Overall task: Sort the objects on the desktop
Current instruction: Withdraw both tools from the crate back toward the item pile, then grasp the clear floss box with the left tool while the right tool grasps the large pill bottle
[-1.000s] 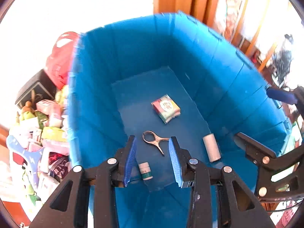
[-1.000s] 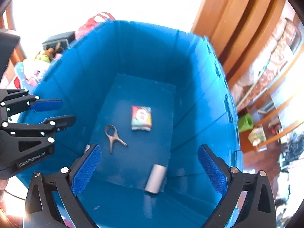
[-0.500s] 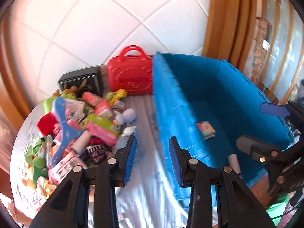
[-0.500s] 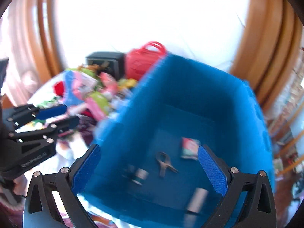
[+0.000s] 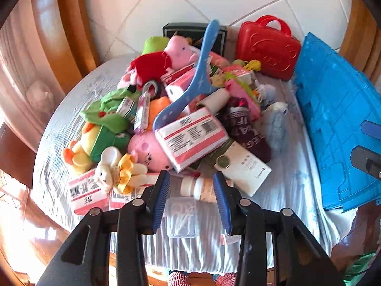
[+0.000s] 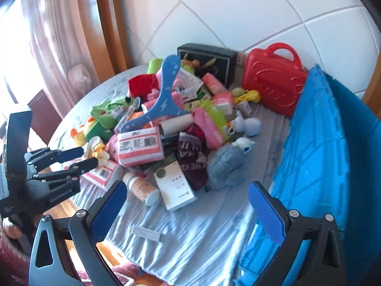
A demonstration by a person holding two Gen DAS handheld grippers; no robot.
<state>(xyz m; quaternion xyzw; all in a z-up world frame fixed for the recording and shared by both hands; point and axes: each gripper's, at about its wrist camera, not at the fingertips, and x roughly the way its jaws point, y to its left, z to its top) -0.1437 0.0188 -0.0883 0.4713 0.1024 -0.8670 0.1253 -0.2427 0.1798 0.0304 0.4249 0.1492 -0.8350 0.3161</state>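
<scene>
Both grippers are hovering empty: left gripper (image 5: 191,199) jaws opening slightly, right gripper (image 6: 188,211) jaws spread wide. Just beyond, a bottle (image 5: 198,189) is lying sideways on the desk (image 5: 285,190), cap pointing left, beside the blue bin (image 5: 338,128).

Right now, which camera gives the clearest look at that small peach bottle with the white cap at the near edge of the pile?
The right wrist view: the small peach bottle lies fully exposed on the cloth. In the left wrist view the bottle sits between the left hand-held gripper's fingers, partly hidden.
</scene>
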